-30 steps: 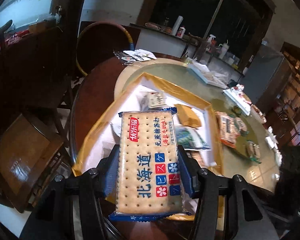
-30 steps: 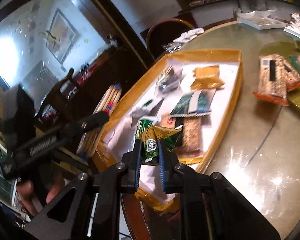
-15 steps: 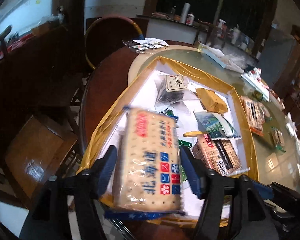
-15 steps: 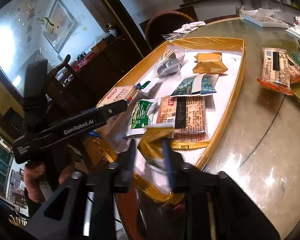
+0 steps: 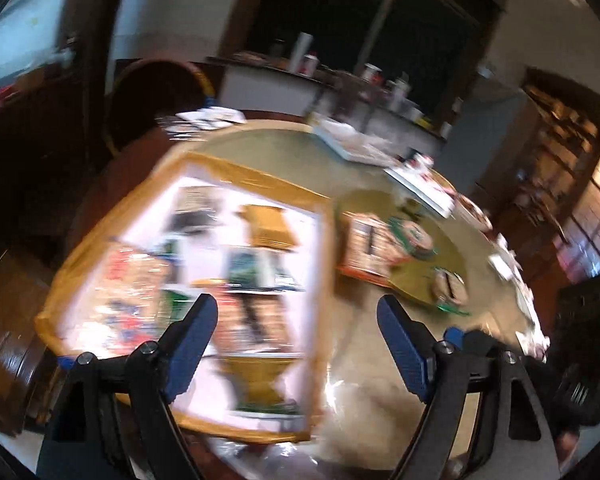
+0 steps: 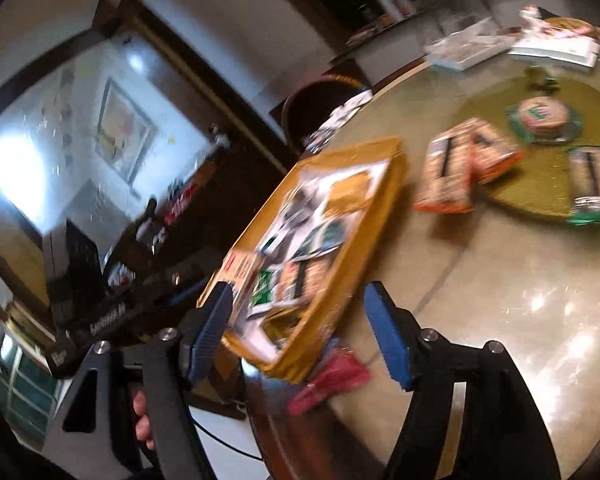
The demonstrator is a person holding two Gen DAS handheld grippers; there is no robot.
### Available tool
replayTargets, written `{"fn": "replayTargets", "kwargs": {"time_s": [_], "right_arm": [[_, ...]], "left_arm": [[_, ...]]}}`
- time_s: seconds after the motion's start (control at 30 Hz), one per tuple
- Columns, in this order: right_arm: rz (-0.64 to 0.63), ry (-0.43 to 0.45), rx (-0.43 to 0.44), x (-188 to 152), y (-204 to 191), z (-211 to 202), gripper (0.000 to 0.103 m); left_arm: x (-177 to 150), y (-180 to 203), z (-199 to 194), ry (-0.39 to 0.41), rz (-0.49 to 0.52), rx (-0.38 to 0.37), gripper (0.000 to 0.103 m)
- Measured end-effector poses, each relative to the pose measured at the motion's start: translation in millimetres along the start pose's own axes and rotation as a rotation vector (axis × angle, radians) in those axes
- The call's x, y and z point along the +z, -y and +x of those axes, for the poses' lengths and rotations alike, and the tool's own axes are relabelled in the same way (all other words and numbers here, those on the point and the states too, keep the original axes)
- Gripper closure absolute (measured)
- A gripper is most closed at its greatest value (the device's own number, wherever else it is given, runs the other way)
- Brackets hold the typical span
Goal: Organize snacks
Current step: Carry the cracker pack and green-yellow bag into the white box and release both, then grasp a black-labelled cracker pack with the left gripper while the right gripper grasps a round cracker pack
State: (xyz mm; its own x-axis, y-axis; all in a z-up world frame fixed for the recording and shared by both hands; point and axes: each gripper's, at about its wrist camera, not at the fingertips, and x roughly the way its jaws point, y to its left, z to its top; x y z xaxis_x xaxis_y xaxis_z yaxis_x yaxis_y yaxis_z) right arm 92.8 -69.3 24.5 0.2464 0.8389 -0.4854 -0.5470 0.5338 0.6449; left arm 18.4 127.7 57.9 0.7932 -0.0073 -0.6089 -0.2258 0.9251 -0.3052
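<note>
Both views are motion-blurred. A gold-rimmed tray (image 5: 260,178) (image 6: 384,216) lies on the table and holds several snack packs. The cracker pack (image 5: 134,300) lies at the tray's near left, and a gold-green packet (image 5: 260,380) lies at its near edge. My left gripper (image 5: 298,340) is open and empty above the tray's near right corner. My right gripper (image 6: 300,332) is open and empty above the tray's near end. More snack packs (image 5: 366,248) (image 6: 456,168) lie on the table right of the tray.
A green turntable mat (image 6: 540,184) carries a round snack pack (image 6: 542,114) and another pack (image 6: 592,184). A red cloth (image 6: 332,380) lies by the tray's near corner. White trays (image 6: 464,50) sit at the table's far side. A round-backed chair (image 5: 156,96) stands behind the table.
Both grippers opened and let go: the cracker pack and the gold-green packet now lie in the tray. Both grippers pulled back and swung to the right.
</note>
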Motion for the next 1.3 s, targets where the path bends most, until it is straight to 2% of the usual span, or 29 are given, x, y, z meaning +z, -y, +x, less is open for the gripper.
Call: {"fn": "replayTargets", "kwargs": {"time_s": [0.17,0.27,0.3,0.47,0.53,0.63,0.7,0.77,0.87,0.97,1.0,1.07,1.17,1.3], "right_arm": [[0.072,0.064,-0.068,26,46,-50,0.018],[0.111,0.086,-0.163,46,77,-73,0.017],[0.116,0.085,-0.233,55,91,-79,0.017],[0.186,-0.018,-0.458,78,147,-72,0.017],[0.236,-0.058,-0.493,81,167,-58,0.017],[0.275,-0.113,-0.497,84,191,-36,0.017],[0.259,-0.090,-0.536,89,191,-31,0.017],[0.279,-0.103,-0.523,94,191,-20,0.017],[0.251,-0.109,-0.597,98,185,-9,0.016],[0.166,-0.125,-0.685,100,179,8,0.016],[0.138,-0.134,-0.715,99,176,13,0.018],[0.078,-0.151,-0.791,94,168,17,0.029],[0.063,-0.160,-0.782,87,167,11,0.029],[0.040,-0.161,-0.748,56,153,-14,0.029]], "left_arm": [[5,49,27,-0.044,0.044,-0.059,0.021],[8,66,43,-0.059,0.050,-0.045,0.021],[9,70,49,-0.073,0.048,-0.040,0.021],[7,83,57,-0.088,0.057,-0.031,0.021],[5,85,59,-0.095,0.067,-0.026,0.021],[4,83,58,-0.091,0.075,-0.014,0.021],[5,82,59,-0.093,0.066,-0.012,0.021],[7,78,60,-0.102,0.054,-0.013,0.021],[10,76,62,-0.101,0.055,-0.001,0.021],[15,77,70,-0.108,0.061,0.007,0.021],[17,78,74,-0.113,0.066,0.007,0.021],[22,79,87,-0.136,0.075,0.018,0.021],[31,84,112,-0.182,0.087,0.033,0.021],[46,96,155,-0.238,0.142,0.070,0.021]]}}
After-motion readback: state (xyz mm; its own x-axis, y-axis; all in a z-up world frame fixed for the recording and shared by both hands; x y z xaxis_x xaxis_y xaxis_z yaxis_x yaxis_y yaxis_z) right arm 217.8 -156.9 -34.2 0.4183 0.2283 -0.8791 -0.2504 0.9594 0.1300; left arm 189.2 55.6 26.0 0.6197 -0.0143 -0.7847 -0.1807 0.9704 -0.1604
